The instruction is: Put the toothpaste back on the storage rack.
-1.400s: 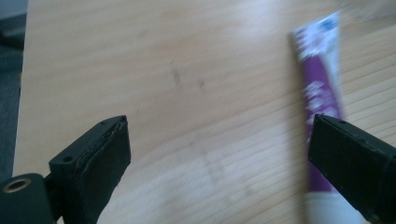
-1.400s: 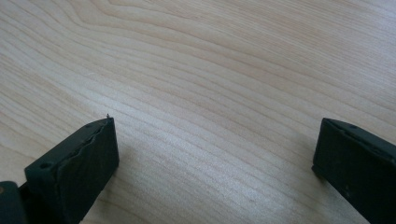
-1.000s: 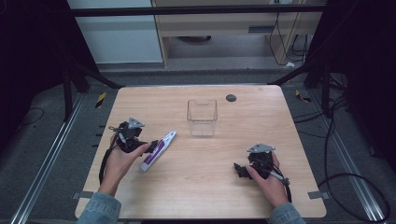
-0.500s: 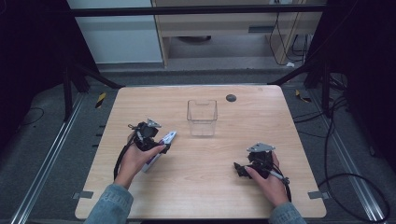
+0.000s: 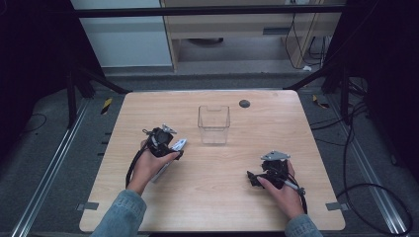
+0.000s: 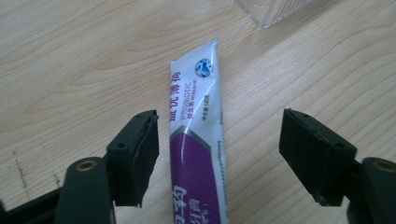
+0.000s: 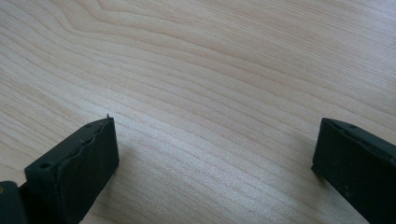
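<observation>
1. On the bench, left of centre, a white-and-purple tube lies flat, its crimped white end pointing toward the clear container.
2. The left claw straddles the tube. Its jaws have just been closing, yet both pads stand off the tube: a narrow gap on one side, a wide gap on the other. The tube is between them, not gripped.
3. The clear container stands upright near the bench's middle, just beyond the tube.
4. The right claw rests low over bare wood at the near right, jaws wide apart, nothing between them.
5. A small dark disc lies near the far edge.
</observation>
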Demonstrator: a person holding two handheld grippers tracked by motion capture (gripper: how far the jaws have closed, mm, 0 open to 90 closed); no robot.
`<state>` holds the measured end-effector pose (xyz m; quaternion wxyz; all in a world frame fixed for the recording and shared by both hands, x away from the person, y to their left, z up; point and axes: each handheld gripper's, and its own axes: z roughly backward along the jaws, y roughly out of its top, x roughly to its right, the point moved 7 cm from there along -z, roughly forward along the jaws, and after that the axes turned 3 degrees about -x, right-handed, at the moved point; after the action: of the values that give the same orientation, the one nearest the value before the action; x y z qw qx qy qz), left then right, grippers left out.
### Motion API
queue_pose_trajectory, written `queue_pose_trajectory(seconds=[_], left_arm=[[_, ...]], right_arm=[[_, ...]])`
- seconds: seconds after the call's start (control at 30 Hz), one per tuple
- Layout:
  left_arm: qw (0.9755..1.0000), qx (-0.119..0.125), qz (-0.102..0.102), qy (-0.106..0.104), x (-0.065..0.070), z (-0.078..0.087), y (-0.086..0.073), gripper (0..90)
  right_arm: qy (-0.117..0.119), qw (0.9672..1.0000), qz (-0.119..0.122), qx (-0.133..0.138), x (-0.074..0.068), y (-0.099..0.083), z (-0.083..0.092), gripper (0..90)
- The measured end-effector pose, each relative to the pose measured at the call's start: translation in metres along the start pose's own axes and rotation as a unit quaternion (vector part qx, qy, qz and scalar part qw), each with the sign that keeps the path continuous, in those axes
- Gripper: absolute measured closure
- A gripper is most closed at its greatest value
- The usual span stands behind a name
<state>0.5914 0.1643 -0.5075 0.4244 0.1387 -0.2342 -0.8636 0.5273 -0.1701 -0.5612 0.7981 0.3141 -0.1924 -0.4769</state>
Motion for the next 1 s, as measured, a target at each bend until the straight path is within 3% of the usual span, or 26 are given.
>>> queue_pose_trajectory(seconds=[0.3, 0.43, 0.73, 1.0], left_arm=[[0.9997, -0.024, 0.005, -0.009, -0.005, -0.016, -0.004, 35.1], [0.9995, -0.032, 0.007, -0.003, -0.006, -0.024, -0.007, 39.2], [0.9995, -0.024, 0.018, -0.004, -0.014, -0.027, -0.009, 46.0], [0.9996, -0.021, 0.017, -0.011, -0.012, -0.028, -0.008, 51.5]], right_arm=[[0.000, 1.0000, 0.001, 0.000, 0.000, 0.000, 0.000, 0.5], [0.000, 1.0000, 0.000, 0.000, 0.000, 0.000, 0.000, 0.5], [0.001, 1.0000, 0.000, 0.000, 0.000, 0.000, 0.000, 0.5], [0.000, 1.0000, 0.002, 0.001, 0.000, 0.000, 0.000, 0.5]])
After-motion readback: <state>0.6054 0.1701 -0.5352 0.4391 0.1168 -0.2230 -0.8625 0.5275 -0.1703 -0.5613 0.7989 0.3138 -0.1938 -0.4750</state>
